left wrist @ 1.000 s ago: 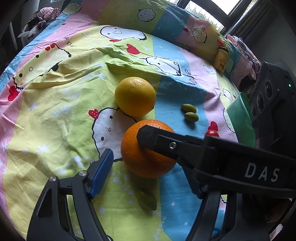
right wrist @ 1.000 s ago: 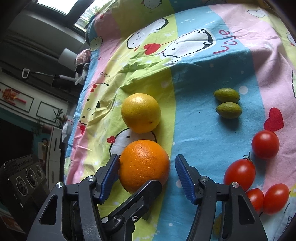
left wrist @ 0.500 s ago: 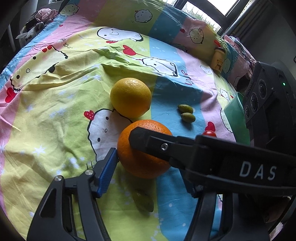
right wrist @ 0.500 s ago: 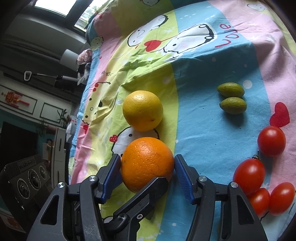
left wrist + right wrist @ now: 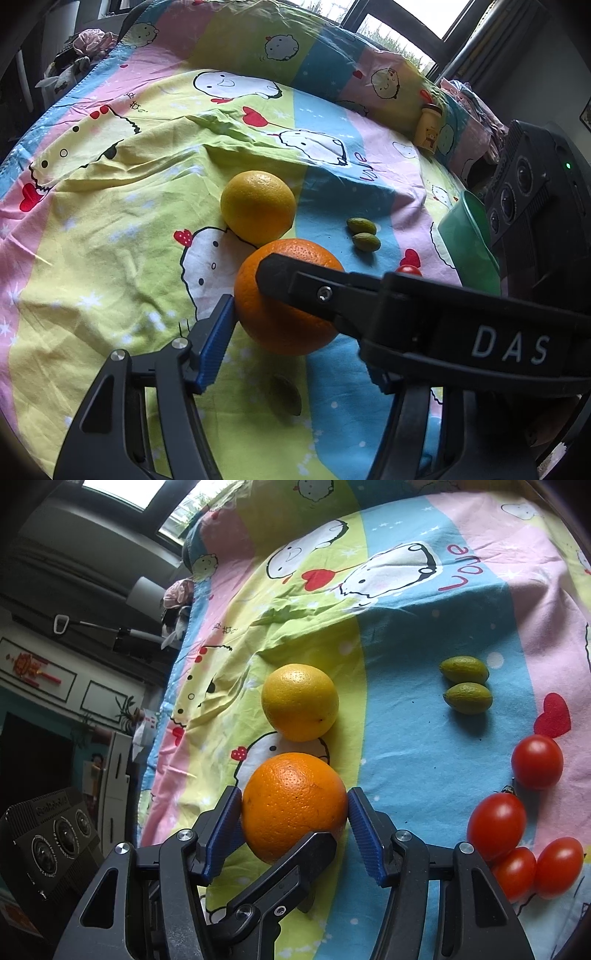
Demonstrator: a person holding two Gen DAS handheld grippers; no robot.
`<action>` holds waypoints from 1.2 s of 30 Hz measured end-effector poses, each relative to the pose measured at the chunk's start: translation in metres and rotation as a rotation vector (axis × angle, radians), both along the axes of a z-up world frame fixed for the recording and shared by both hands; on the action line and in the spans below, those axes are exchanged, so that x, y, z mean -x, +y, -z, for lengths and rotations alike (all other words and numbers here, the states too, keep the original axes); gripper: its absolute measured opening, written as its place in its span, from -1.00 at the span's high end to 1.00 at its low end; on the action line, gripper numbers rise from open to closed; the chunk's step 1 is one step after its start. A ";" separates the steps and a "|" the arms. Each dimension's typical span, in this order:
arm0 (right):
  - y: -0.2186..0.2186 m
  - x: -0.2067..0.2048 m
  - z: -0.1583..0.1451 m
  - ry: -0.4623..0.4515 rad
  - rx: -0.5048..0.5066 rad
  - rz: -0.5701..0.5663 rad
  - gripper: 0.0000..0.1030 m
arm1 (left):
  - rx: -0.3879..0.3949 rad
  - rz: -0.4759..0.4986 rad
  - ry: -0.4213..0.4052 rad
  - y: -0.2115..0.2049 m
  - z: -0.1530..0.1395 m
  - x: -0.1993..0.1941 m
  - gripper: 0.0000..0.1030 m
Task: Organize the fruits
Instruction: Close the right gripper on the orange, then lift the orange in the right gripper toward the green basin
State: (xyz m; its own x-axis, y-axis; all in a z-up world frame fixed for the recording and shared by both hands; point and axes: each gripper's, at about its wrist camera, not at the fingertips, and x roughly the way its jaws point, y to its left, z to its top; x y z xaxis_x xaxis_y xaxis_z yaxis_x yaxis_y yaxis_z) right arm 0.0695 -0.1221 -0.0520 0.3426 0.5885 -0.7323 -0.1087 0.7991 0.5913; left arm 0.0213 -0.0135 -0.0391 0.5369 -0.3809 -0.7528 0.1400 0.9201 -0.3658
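Note:
An orange [image 5: 288, 299] [image 5: 293, 805] lies on the patterned bedsheet. My right gripper [image 5: 294, 825] is shut on it, both blue pads touching its sides. My left gripper [image 5: 291, 343] also flanks the orange; its left blue pad [image 5: 216, 347] touches the fruit, its right finger is hidden behind the right gripper's black arm [image 5: 406, 314]. A yellow citrus [image 5: 258, 208] [image 5: 300, 701] sits just beyond. Two small green fruits [image 5: 364, 234] [image 5: 466, 685] lie to the right. Several red tomatoes [image 5: 517, 812] lie at the far right.
A green bowl [image 5: 467, 243] stands at the bed's right edge. A yellow jar [image 5: 428, 127] stands at the far right by the pillows. A small dark green fruit [image 5: 284, 395] lies under the orange. The sheet is wrinkled at the left.
Both grippers' jaws have closed in on the orange: the right gripper's pads now press its sides, and the left gripper's blue pad has moved up against it.

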 end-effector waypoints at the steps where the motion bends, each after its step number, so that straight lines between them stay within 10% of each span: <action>1: 0.000 0.001 -0.002 -0.009 0.001 0.001 -0.20 | 0.001 0.002 -0.009 0.000 -0.002 0.001 -0.22; 36: -0.023 0.020 -0.050 -0.197 0.016 0.044 -0.20 | 0.011 0.039 -0.197 -0.026 -0.044 0.014 -0.21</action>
State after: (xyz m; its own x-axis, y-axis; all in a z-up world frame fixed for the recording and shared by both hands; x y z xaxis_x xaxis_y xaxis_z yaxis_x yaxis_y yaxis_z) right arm 0.0491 -0.1452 -0.0023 0.5057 0.5582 -0.6578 -0.1857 0.8150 0.5489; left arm 0.0070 -0.0398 0.0044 0.6580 -0.4123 -0.6301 0.2457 0.9085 -0.3380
